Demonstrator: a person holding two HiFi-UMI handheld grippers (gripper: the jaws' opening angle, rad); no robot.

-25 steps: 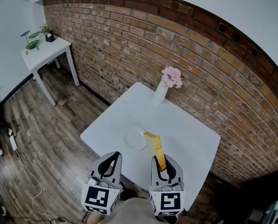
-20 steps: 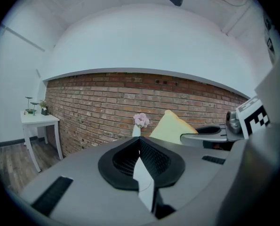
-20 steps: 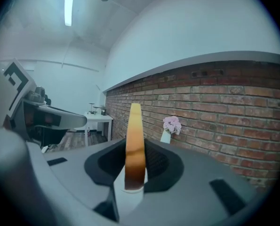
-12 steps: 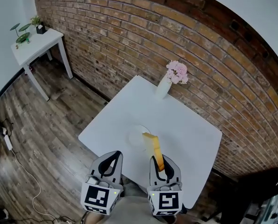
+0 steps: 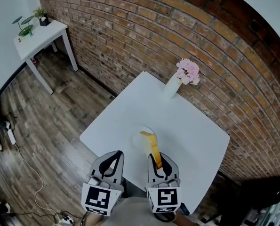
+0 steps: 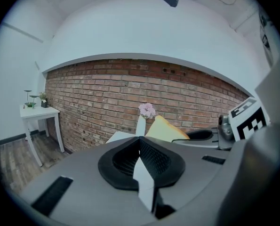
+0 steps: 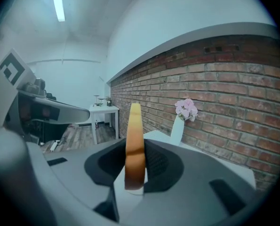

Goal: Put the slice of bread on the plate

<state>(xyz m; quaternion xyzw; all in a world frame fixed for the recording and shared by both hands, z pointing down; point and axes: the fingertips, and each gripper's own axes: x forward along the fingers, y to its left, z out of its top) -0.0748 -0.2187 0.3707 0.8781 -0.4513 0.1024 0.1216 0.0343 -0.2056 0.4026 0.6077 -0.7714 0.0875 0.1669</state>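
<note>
Right gripper (image 5: 157, 160) clamps bread slice (image 5: 150, 144) upright by plate (image 5: 137, 139); left gripper (image 5: 114, 158) closed; flower vase (image 5: 173, 85) well beyond.

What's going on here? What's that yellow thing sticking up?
A person holds a gripper in each hand. The right gripper is clamped on a slice of bread, held on its edge above the white table, close to the small white plate. The bread is not lying on the plate yet. The left gripper is shut with nothing in it, beside the right one. A vase of pink flowers stands at the far side, by the brick wall.
</note>
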